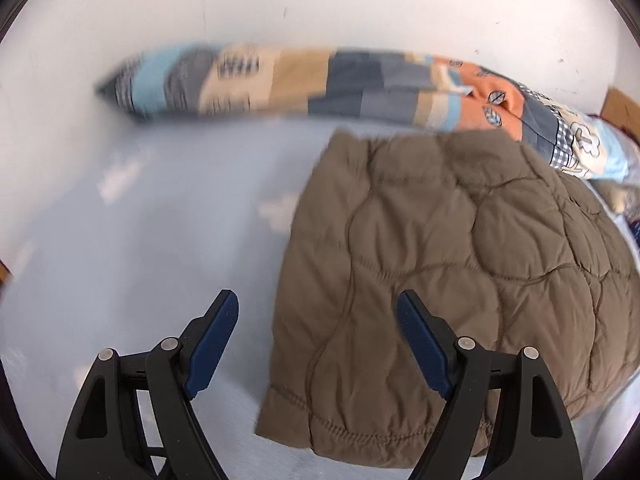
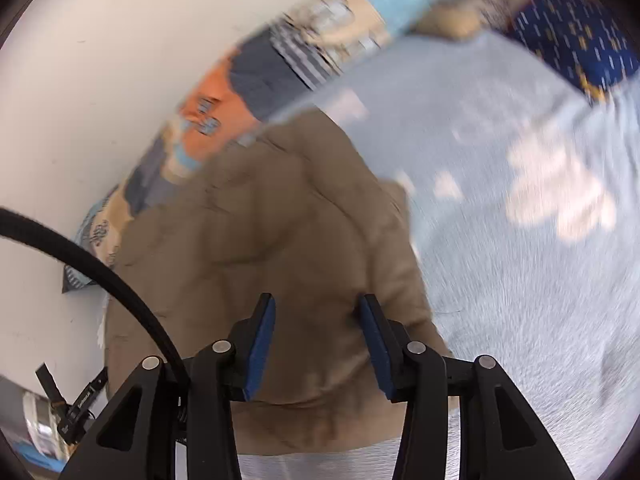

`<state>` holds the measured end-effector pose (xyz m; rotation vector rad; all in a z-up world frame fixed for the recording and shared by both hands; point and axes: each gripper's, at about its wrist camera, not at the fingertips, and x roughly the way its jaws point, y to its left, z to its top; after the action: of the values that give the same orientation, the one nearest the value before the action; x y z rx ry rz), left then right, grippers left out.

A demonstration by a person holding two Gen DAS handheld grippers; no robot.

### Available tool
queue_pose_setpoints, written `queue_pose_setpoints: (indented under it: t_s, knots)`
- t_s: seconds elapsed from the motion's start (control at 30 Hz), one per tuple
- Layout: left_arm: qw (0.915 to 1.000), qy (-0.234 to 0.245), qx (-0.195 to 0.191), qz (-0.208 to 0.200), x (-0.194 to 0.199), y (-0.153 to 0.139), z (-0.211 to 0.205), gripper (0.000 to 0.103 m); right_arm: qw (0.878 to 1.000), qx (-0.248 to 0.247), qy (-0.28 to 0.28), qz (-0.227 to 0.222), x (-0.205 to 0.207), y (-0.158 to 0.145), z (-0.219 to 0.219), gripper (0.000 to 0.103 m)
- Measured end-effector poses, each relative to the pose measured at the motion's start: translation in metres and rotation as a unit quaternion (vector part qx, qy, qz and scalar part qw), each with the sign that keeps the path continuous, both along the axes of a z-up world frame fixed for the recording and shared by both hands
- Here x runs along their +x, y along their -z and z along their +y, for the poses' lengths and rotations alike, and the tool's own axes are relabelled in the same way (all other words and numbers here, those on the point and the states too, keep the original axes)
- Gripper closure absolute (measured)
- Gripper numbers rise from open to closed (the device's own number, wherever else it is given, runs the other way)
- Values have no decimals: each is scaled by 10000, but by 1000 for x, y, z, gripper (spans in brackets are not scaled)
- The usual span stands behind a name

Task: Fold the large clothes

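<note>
Left gripper (image 1: pixel 318 304) wide apart, nothing between, over jacket's left edge. Right gripper (image 2: pixel 316 308) partly spread, gripping nothing, above brown quilted jacket (image 1: pixel 440 264) lying folded on light blue bedsheet (image 1: pixel 152 240), patchwork pillow (image 1: pixel 320 80) behind along white wall (image 1: pixel 280 0).

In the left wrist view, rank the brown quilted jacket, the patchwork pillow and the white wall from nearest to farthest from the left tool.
1. Brown quilted jacket: right under the left tool, toward its right finger.
2. Patchwork pillow: beyond the jacket, along the wall.
3. White wall: behind the pillow, at the top.
</note>
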<state>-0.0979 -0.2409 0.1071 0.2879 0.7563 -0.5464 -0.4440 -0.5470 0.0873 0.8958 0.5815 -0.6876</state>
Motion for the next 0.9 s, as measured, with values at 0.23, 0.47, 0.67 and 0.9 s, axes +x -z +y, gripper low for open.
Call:
queue_pose_setpoints:
  t_s: [0.23,0.47,0.67,0.9]
  knots:
    - [9961,98,460,-753,-12,-7,-9,22,9999,-114,-102,-76,2,-8,3,38]
    - [9952,168,582,-766,-14,-3,-12,22,9958,662,359,-518,-29,11,-20,35]
    - [9952,153,582,-770,-15,-3,-12,22,9933,825,577,-572,-45,16,-28,30]
    - [9949,193,606,-780,-18,-3,-13,22,9934,985,421,-421,-49,27,-30,24]
